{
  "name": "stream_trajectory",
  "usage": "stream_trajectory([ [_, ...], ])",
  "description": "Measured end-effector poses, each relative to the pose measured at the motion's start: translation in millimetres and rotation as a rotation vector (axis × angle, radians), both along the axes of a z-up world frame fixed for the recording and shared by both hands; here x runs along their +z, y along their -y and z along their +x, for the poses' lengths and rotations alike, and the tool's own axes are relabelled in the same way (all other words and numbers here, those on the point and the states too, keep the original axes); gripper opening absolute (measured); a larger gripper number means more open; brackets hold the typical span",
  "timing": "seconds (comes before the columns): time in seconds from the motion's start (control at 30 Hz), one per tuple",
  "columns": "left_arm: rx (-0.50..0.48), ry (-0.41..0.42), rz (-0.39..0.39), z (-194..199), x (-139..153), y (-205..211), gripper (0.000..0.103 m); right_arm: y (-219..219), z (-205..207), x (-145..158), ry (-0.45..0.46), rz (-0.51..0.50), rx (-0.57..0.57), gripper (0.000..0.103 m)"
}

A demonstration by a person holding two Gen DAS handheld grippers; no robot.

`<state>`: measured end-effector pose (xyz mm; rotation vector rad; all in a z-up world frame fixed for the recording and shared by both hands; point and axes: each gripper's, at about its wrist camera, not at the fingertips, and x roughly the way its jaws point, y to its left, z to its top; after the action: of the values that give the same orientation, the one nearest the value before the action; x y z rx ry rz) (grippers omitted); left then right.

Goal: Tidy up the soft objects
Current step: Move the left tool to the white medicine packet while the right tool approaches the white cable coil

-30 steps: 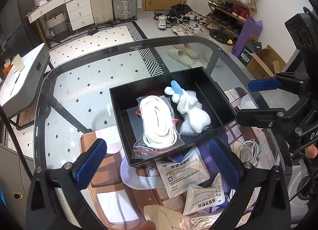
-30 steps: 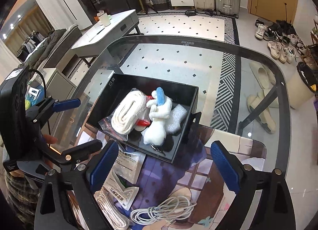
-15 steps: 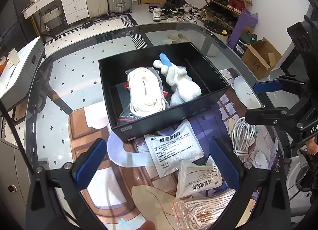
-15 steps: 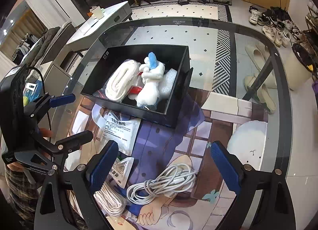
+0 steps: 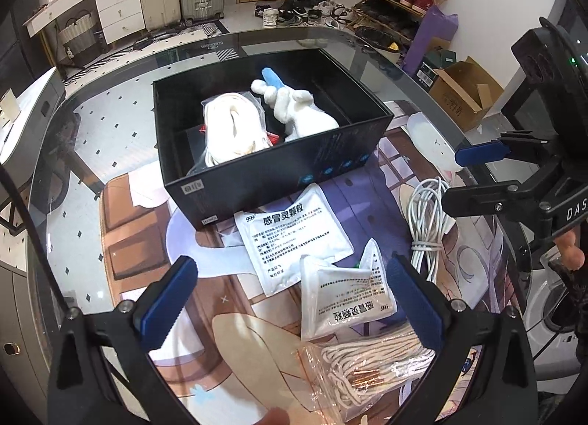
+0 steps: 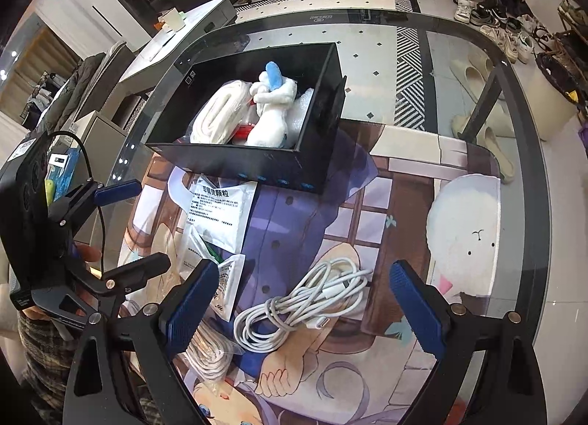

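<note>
A black box (image 5: 279,175) (image 6: 264,164) on the printed mat holds a white plush toy (image 5: 301,112) (image 6: 272,112) and a bagged white rope (image 5: 231,127) (image 6: 217,116). In front of it lie two white sachets (image 5: 290,234) (image 5: 345,303) (image 6: 217,211), a bagged rope bundle (image 5: 367,366) (image 6: 209,351) and a coiled white cable (image 5: 428,219) (image 6: 305,307). My left gripper (image 5: 290,307) is open and empty above the sachets. My right gripper (image 6: 305,311) is open and empty above the cable.
The glass table has a rounded edge (image 6: 529,153) to the right. The printed mat (image 6: 404,226) covers its near part. The other gripper shows at each view's side (image 5: 514,175) (image 6: 92,226). Floor, shoes and furniture lie beyond.
Both grippers have pulled back from the box toward the near side of the mat. The sachets, rope bundle and cable have come into fuller view. Both stay open.
</note>
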<state>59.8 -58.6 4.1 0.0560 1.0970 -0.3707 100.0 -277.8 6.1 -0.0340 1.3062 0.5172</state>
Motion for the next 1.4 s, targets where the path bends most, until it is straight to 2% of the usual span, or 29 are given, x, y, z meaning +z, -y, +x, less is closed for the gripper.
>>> stream_trajectory([
  [0.27, -0.022, -0.026, -0.025, -10, -11, 13, 0.103, 2, -8, -16, -0.029, -0.001, -0.012, 0.095],
  [0.47, -0.022, -0.046, -0.003, -12, -20, 29, 0.103, 3, -14, -21, -0.039, -0.004, -0.012, 0.095],
  [0.87, 0.052, -0.077, 0.041, -5, -39, 52, 0.103, 0, -13, -31, -0.063, -0.004, -0.041, 0.093],
  [1.13, 0.085, -0.099, 0.068, 0, -51, 55, 0.101, -5, -8, -44, -0.127, -0.027, -0.067, 0.087],
  [1.3, 0.121, -0.088, 0.086, -1, -51, 53, 0.095, -11, -7, -59, -0.218, -0.014, -0.118, 0.084],
  [1.4, 0.134, -0.082, 0.099, -2, -51, 53, 0.091, -14, -6, -60, -0.236, -0.025, -0.160, 0.083],
])
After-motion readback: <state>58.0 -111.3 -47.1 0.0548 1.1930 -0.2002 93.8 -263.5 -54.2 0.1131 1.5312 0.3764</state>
